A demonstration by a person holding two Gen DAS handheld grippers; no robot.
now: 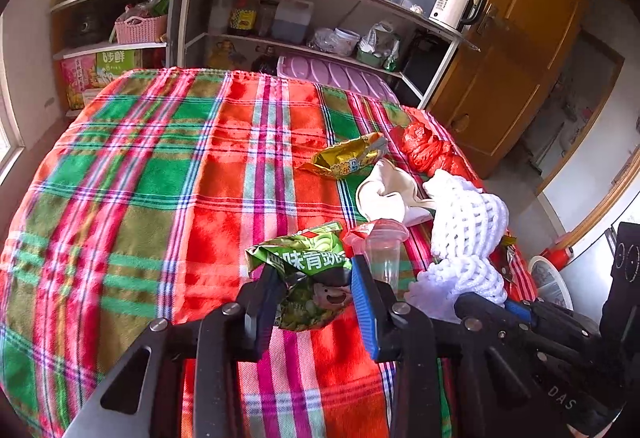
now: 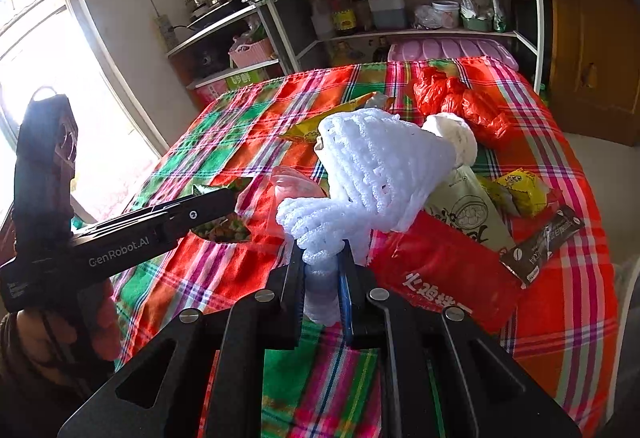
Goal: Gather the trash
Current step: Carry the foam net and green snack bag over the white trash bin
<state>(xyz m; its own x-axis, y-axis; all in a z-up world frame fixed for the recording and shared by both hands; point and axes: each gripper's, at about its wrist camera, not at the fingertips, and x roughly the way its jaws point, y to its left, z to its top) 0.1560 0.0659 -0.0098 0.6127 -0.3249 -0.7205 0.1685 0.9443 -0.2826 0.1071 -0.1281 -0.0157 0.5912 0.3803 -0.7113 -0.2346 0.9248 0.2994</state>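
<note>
The left tool point(image 1: 312, 298) is clamped on a crumpled green wrapper point(image 1: 308, 278), its pads pressing the wrapper's near half while the printed end sticks out ahead of the fingertips. The wrapper sits low over the plaid table point(image 1: 160, 178), at the near edge of the litter. The right tool point(image 2: 320, 278) is nearly closed on a twisted tail of white foam net point(image 2: 368, 174), and the net's bulk fans up and away from the tips.

Both tools are loaded, so I judge the next move to be a carry to a bin, not another pick. A round white rim point(image 1: 548, 282) shows past the table's right edge in the left wrist view; it may be the bin, though I cannot tell. If so, it lies to the right of both tools and below the tabletop, and the right tool is nearer.

The rest of the trash lies ahead and to the right of the left tool: a clear cup point(image 1: 380, 250) just beside the wrapper, a yellow packet point(image 1: 344, 158) and a red bag point(image 1: 428, 150) farther back. A red packet point(image 2: 440, 270) and a dark sachet point(image 2: 544, 242) lie to the right of the right tool.
</note>
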